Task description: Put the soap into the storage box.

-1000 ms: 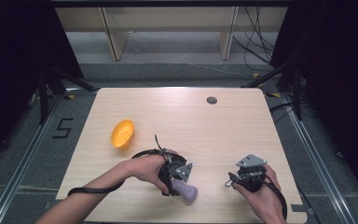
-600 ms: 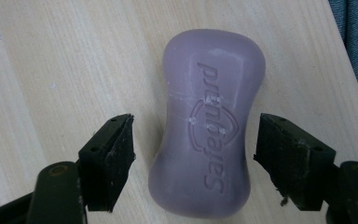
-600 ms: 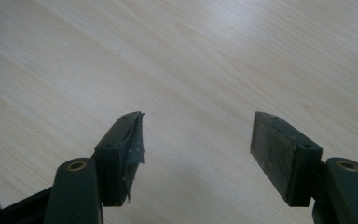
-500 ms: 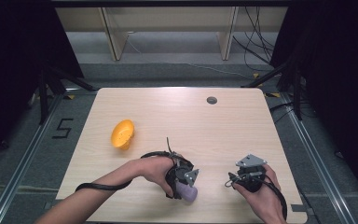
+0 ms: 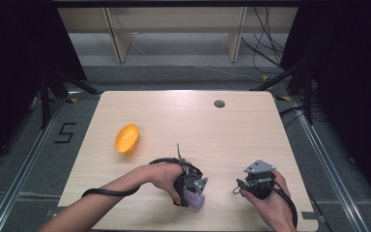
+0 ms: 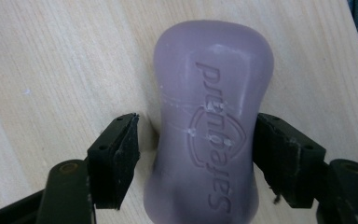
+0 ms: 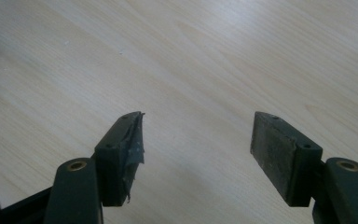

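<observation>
Over the last second the left gripper point(image 5: 193, 189) has shifted toward the lower centre of the high view, settling over the smooth purple bar of soap point(image 5: 193, 199); the right gripper point(image 5: 256, 182) has held its position at lower right

In the left gripper view, the soap bar point(image 6: 212, 126) lies flat on the light wooden table point(image 6: 60, 70), embossed lettering facing up, running from the frame's upper centre down past the bottom edge. Both black jaws are spread to either side of the bar: the right-hand pad meets its flank, while a narrow gap remains at the left-hand pad, so the bar is bracketed but not yet pinched

In the right gripper view, the right gripper point(image 7: 198, 140) has its jaws spread wide with bare table point(image 7: 214, 56) between them; the left-hand pad shows a frayed edge

In the high view, an orange plastic bowl-shaped dish point(image 5: 127, 138) lies tilted on its side at the table's left-centre, well apart from both grippers. A small dark round grommet point(image 5: 219, 103) sits near the table's far edge, upper centre
</observation>
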